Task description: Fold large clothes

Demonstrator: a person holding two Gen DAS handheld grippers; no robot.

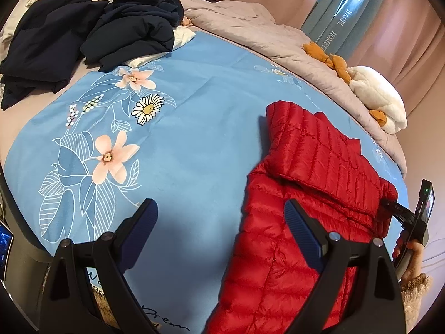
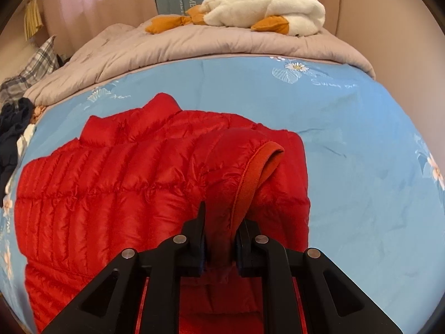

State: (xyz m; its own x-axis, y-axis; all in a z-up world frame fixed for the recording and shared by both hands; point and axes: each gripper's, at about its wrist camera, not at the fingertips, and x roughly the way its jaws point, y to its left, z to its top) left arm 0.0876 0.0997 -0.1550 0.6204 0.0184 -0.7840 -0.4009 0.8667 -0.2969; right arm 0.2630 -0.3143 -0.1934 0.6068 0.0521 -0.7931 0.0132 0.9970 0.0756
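A red quilted down jacket (image 1: pixel 300 194) lies on the blue flowered bedsheet (image 1: pixel 194 117), with one sleeve folded across its body. My left gripper (image 1: pixel 219 217) is open and empty, with its right finger over the jacket's left edge. My right gripper (image 2: pixel 221 220) is shut on the red jacket's sleeve cuff (image 2: pixel 250 172) and holds it up over the jacket body (image 2: pixel 111 183). The right gripper also shows at the right edge of the left wrist view (image 1: pixel 395 208).
A heap of dark navy clothes (image 1: pixel 83 36) lies at the far left of the bed. A grey quilt (image 2: pixel 180 47) is bunched along the far side, with a white and orange plush duck (image 2: pixel 264 8) on it. A phone (image 1: pixel 4 247) sits at the left edge.
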